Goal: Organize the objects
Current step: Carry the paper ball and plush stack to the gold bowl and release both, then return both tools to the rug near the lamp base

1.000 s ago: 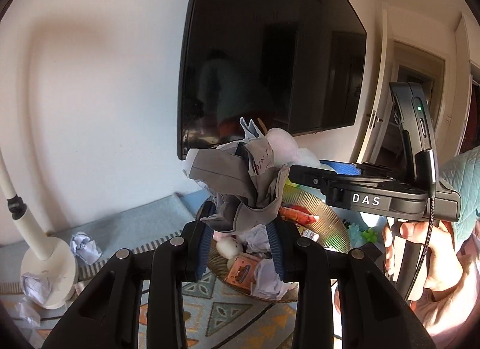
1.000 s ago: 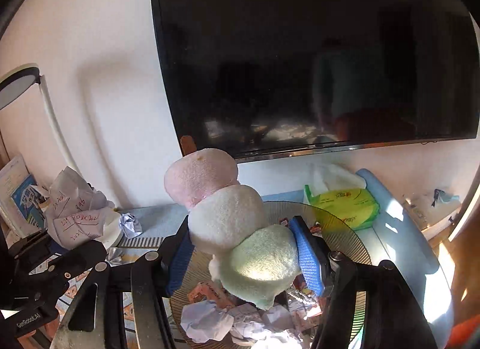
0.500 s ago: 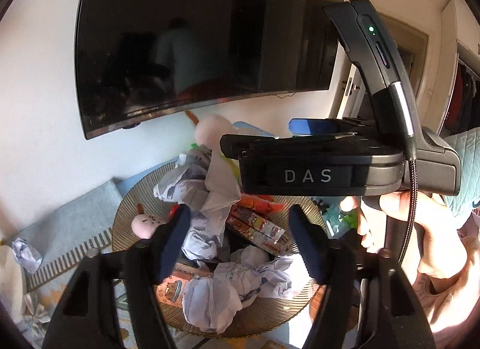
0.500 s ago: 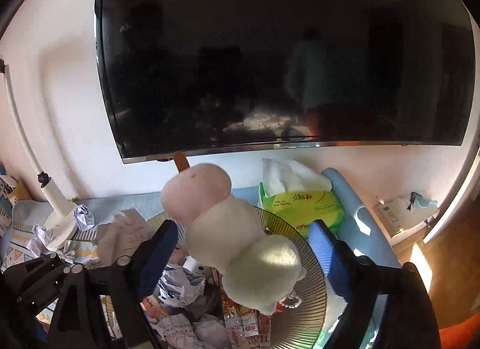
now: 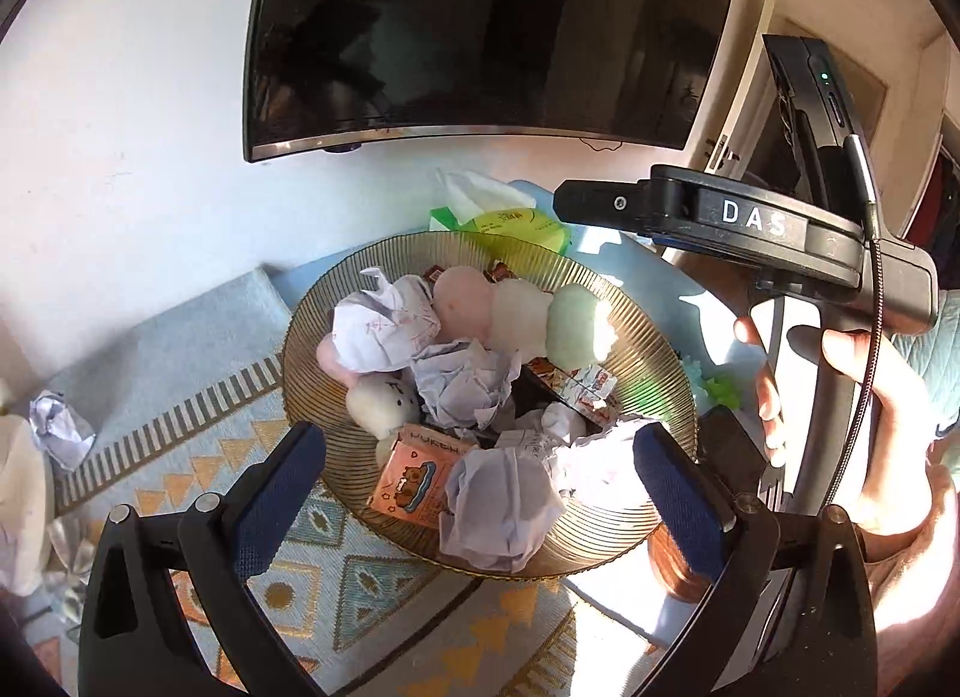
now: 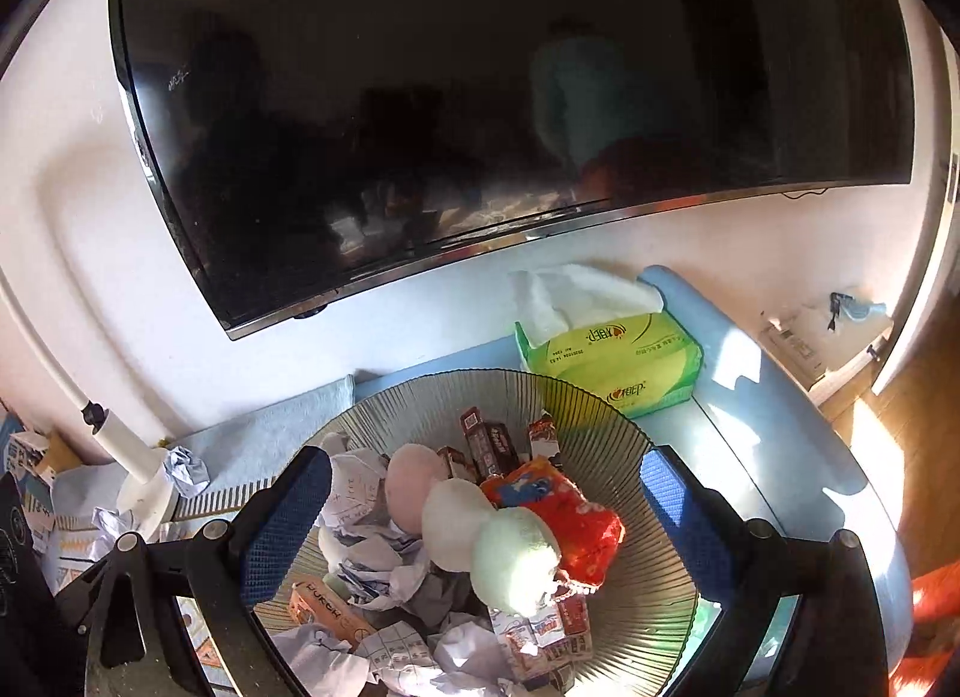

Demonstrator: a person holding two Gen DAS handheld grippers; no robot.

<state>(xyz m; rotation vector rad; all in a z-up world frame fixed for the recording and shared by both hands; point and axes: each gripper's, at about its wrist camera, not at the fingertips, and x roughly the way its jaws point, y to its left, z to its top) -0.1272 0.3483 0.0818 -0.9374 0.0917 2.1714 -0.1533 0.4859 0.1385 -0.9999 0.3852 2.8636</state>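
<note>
Pastel plush [image 5: 519, 322] lying in the heaped bowl [image 5: 651, 331] on the counter, both grippers [image 5: 480, 472] [image 6: 480, 502] spread empty above it, probably one nudge from spilling paper [image 5: 501, 508] over the rim.

- Wall [image 6: 72, 169]: plain white, ahead of both tongs.
- Television [image 6: 480, 97]: large, dark, curved screen mounted on the wall above the tongs; it shows dim room reflections.
- Table covering [image 5: 198, 457]: light blue with orange geometric patterning, beneath the left tongs.
- Doorway [image 5: 780, 115]: right of the left tongs.
- Light: sunlight patches on the blue surface [image 6: 750, 373] right of the right tongs.
</note>
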